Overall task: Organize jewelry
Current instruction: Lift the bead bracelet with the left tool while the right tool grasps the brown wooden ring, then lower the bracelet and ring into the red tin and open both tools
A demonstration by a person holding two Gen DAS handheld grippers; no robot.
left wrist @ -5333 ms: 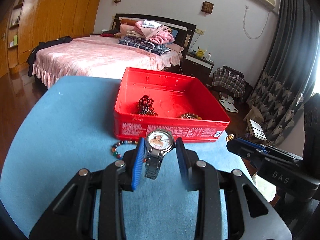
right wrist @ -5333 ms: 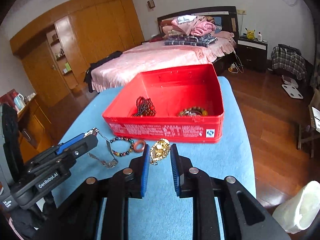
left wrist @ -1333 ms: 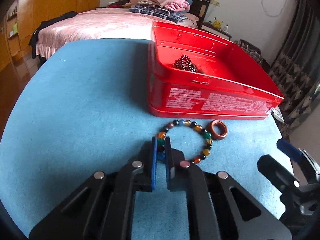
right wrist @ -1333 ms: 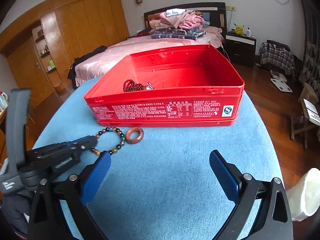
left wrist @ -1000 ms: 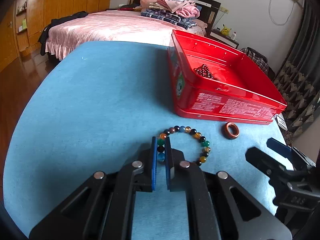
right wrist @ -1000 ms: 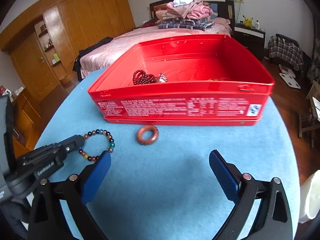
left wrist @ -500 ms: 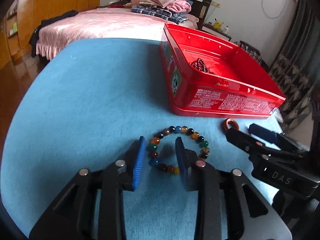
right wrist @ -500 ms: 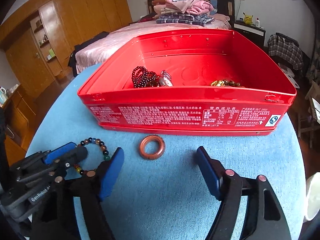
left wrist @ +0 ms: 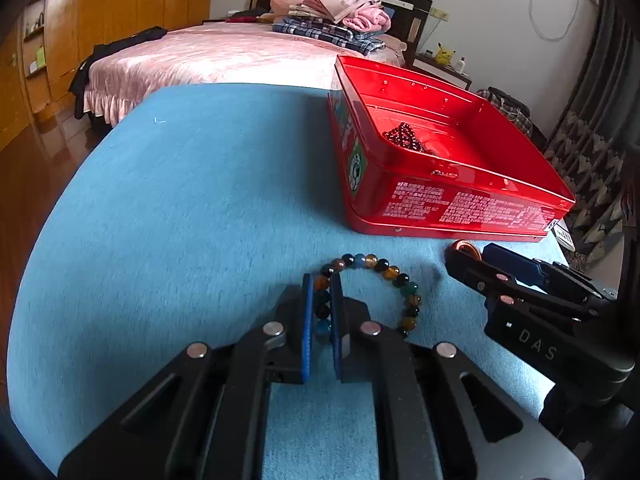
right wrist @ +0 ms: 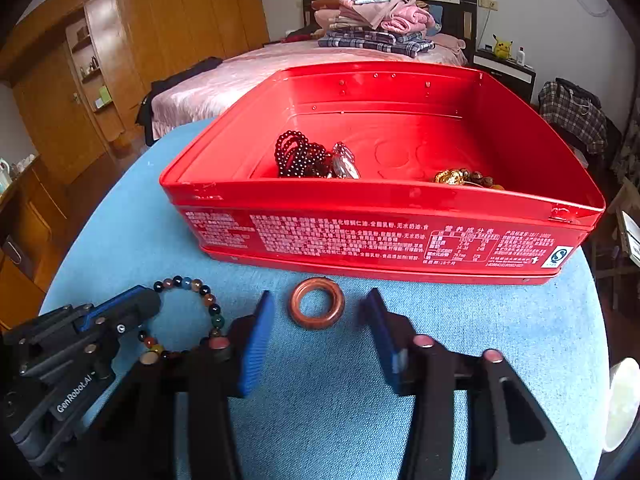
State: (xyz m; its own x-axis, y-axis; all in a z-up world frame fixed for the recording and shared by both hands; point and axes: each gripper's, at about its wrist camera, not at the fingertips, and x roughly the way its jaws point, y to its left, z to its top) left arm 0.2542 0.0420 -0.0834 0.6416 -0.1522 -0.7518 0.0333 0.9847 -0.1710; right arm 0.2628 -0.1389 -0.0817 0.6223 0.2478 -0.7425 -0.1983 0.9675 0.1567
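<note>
A multicoloured bead bracelet (left wrist: 400, 280) lies on the blue tabletop (left wrist: 180, 220) in front of the red tin (left wrist: 460, 208). My left gripper (left wrist: 322, 284) is shut on the bracelet's left side, with beads showing between its blue pads. To the right of the bracelet (right wrist: 208, 300) lies a brown ring (right wrist: 318, 322) flat on the cloth. My right gripper (right wrist: 319, 299) straddles the ring and its jaws are closing; a gap shows on both sides of the ring. The left wrist view has the ring (left wrist: 464, 246) peeking out at the right gripper's (left wrist: 472, 254) tips.
The red tin (right wrist: 380, 200) holds a dark red bead strand (right wrist: 298, 156), a silver piece (right wrist: 344, 166) and a gold-and-brown bracelet (right wrist: 452, 178). Its front wall stands just beyond the ring. The round table's edge curves close on both sides. A bed and wardrobes stand behind.
The left jaws opened around the bracelet and have shut on it again. The right gripper came forward to the ring and its jaws have narrowed from wide open.
</note>
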